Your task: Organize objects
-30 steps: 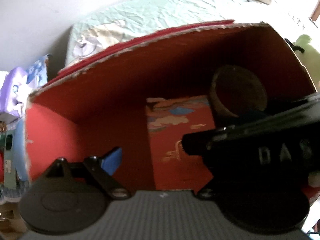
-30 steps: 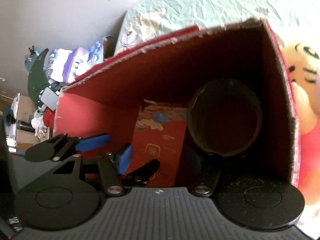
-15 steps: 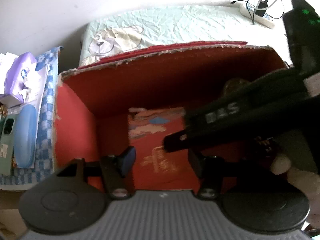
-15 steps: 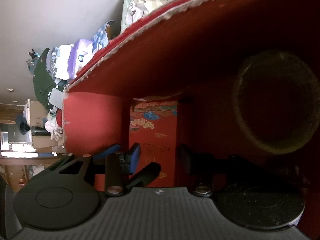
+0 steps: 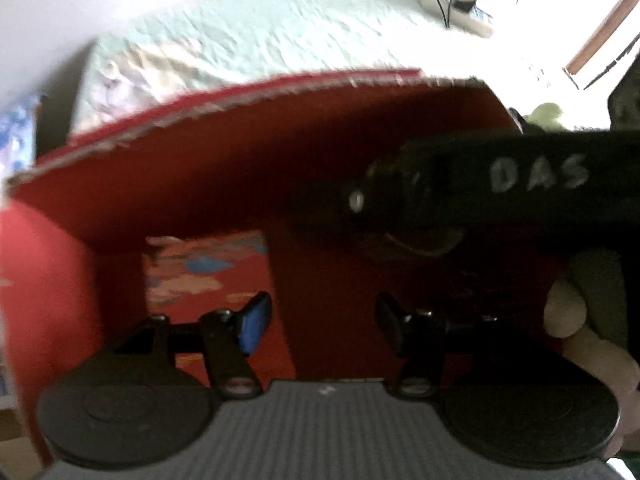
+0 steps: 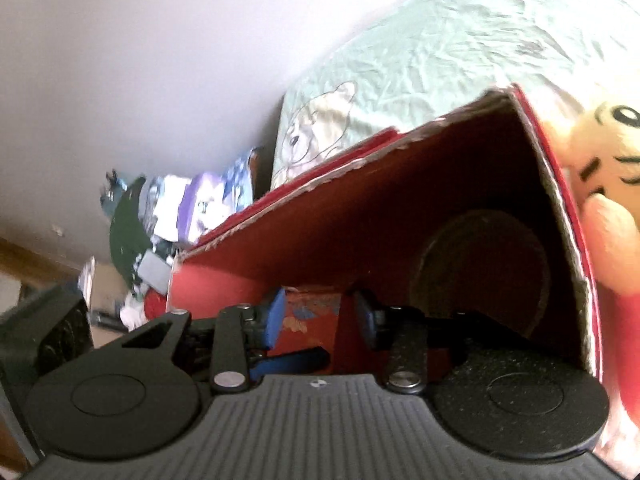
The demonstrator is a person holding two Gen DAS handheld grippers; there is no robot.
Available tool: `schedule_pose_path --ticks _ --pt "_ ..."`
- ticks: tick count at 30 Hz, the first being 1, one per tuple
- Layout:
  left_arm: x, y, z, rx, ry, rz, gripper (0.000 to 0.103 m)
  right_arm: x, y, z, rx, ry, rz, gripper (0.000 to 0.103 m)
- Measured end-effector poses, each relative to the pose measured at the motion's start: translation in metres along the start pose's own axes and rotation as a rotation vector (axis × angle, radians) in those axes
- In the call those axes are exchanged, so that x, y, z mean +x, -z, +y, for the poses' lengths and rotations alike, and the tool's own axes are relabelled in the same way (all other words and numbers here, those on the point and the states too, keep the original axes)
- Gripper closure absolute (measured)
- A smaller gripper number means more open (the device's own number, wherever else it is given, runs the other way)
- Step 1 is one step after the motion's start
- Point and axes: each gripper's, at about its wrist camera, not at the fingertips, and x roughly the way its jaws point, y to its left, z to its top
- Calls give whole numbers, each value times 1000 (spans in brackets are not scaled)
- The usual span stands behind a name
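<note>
A red cardboard box [image 5: 248, 184] [image 6: 360, 216] lies open on a pale green bed. Inside it stand a small red packet with a painted pattern [image 5: 204, 276] [image 6: 310, 320] and a dark round tin [image 6: 480, 272]. My left gripper [image 5: 320, 320] is open and empty at the box mouth, its fingers apart in front of the packet. My right gripper [image 6: 320, 320] is open, its fingers either side of the packet; I cannot tell if they touch it. The right gripper's black body, marked DAS, [image 5: 520, 176] crosses the left wrist view and hides the tin there.
A plush toy with a yellow face and red clothes [image 6: 608, 168] leans on the box's right wall. A green plush [image 5: 546, 114] lies beyond the box. A power strip with cables [image 5: 464, 4] sits at the bed's far end. Cluttered packets and bags [image 6: 168, 216] are at the left.
The right gripper has pulled back and tilted up, so the bed and plush toy show again. The left gripper has moved nearer the box; the right gripper's body now crosses higher in its view.
</note>
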Motion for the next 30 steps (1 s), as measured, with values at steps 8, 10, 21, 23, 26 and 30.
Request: schedule_pose_path --ticks 8,10,21,23,26,30 --pt "1 -7 -12 21 69 -4 52 -1 4 1 -16 -13 -36 61" --pt "3 -8 -10 13 93 1 52 -2 5 0 -18 -15 -44 65" --pt "20 -4 -4 -60 15 94 43 3 6 3 -44 39 -18 68" --pt "20 -4 -4 -64 -4 93 43 5 6 4 -47 48 -8 68" --pt "19 -2 -1 -69 -20 89 42 6 6 3 -51 60 6 68" --pt "17 4 7 -78 -53 87 42 7 6 4 -56 77 16 68"
